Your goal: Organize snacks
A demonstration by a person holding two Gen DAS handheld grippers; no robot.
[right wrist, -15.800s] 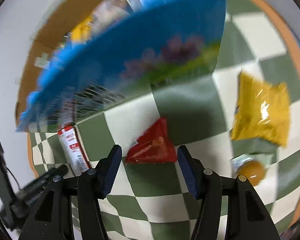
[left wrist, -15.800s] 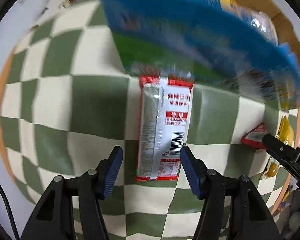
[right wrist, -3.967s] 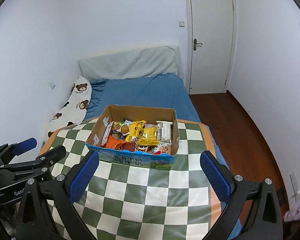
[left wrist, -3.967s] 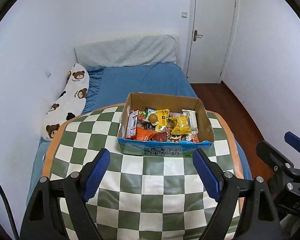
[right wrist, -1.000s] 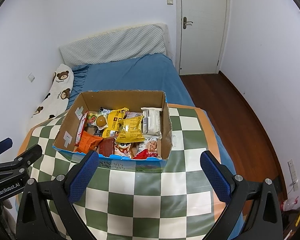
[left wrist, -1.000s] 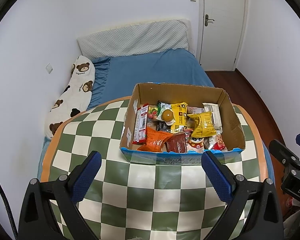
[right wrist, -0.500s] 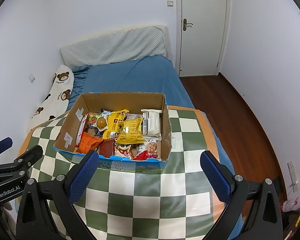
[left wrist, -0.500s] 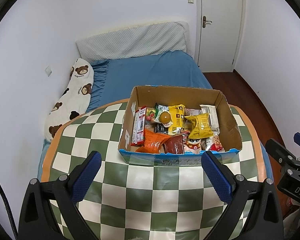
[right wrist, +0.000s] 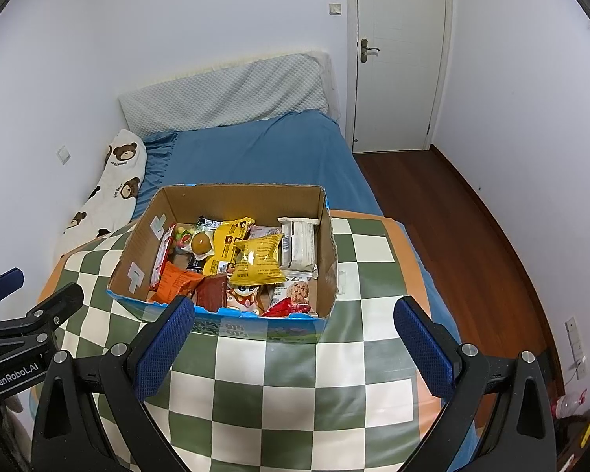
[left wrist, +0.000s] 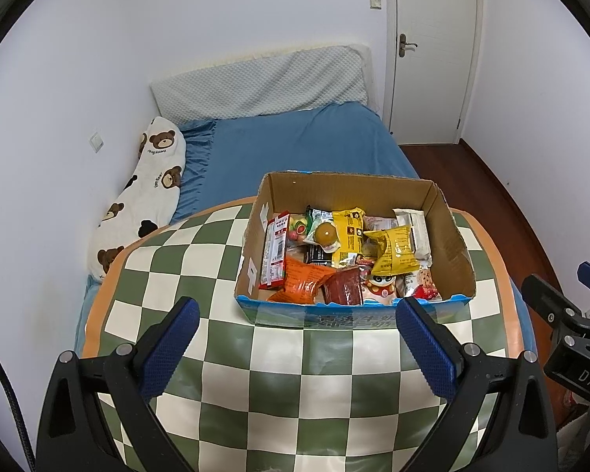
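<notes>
You are holding both grippers wide apart and empty above the near side of the checkered worktop: the left gripper and the right gripper each hover short of the cardboard box, touching nothing. All the snacks you can see lie inside that box, which sits toward the far side of the worktop with the bed beyond it. No packet shows on the checkered cloth in either view, so the gathering step looks finished and you seem to be at the closing check. If you want more order, the next move would be to reach in and square up the loose pile, going in from above so the fingers clear the tall box walls. The yellow packet rests on top of the heap and would be the easiest to lift first; the white wrapped bar lies against the right wall, the orange packet near the front, and the red-edged flat packet leans along the left wall. The writing that reads clearly is "GenRobot.AI" on the left gripper's body in the right wrist view and "DAS" on the right gripper's body in the left wrist view. The blue front of the box carries Chinese characters, too warped to read for certain.
</notes>
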